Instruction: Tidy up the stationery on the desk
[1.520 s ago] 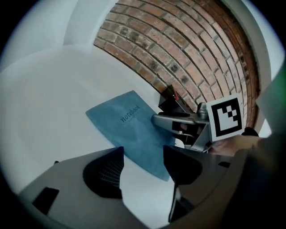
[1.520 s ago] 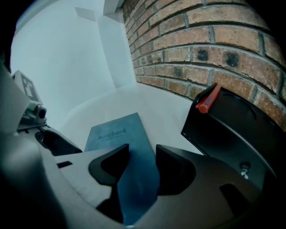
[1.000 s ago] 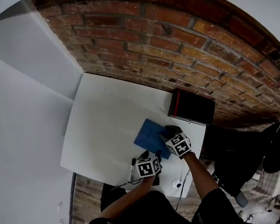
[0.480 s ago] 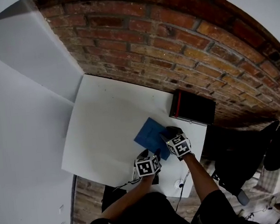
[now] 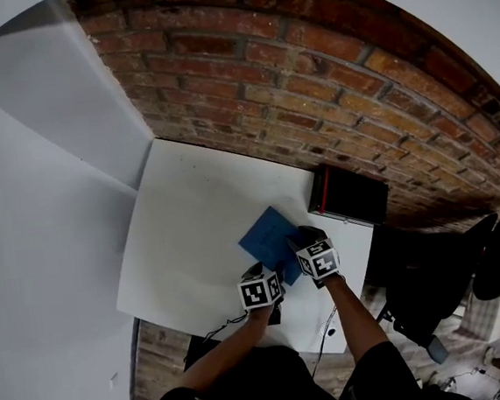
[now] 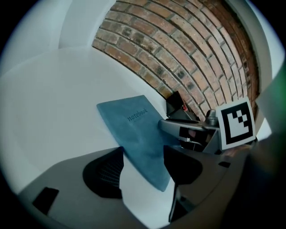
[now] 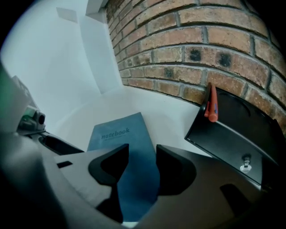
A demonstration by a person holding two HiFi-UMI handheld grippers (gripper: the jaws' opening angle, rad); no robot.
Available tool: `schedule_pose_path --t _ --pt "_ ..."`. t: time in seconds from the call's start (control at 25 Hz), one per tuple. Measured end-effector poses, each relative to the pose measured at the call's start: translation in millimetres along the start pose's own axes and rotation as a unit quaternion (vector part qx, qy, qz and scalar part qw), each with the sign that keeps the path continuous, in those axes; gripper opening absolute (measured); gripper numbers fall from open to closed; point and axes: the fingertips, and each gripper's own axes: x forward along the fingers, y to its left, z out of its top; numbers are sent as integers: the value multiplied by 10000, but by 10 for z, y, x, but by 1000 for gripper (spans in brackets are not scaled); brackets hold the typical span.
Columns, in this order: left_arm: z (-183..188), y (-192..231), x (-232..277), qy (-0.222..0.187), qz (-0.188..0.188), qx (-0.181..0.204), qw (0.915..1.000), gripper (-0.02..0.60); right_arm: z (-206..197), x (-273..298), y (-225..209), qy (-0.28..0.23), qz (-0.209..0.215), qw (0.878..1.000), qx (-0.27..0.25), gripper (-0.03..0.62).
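Note:
A blue notebook [image 5: 267,235] lies flat on the white desk [image 5: 190,218], near its front right. My left gripper [image 5: 255,273] hovers at the notebook's near corner. Its jaws stand open with that corner [image 6: 149,170] showing between them. My right gripper [image 5: 301,235] is over the notebook's right side. It is open too, and the blue cover [image 7: 129,147] shows in the gap between its jaws. In the left gripper view the right gripper [image 6: 172,127] reaches across the notebook [image 6: 132,123]. Nothing is held.
A black box [image 5: 348,196] with a red edge stands at the desk's back right against the brick wall. A red pen [image 7: 212,105] sticks up at the corner of the box [image 7: 237,134]. A cable and a small white round part [image 5: 320,329] lie at the front edge.
Both grippers have edged forward over the notebook. A dark pen seen beside the left gripper one second ago no longer shows.

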Motion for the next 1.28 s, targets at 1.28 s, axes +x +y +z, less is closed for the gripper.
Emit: schedule_pose_path --t 1.28 --pt "971 1420 -605 21 271 1152 9930 273 498 581 1216 59 -67 9918 1273 187"
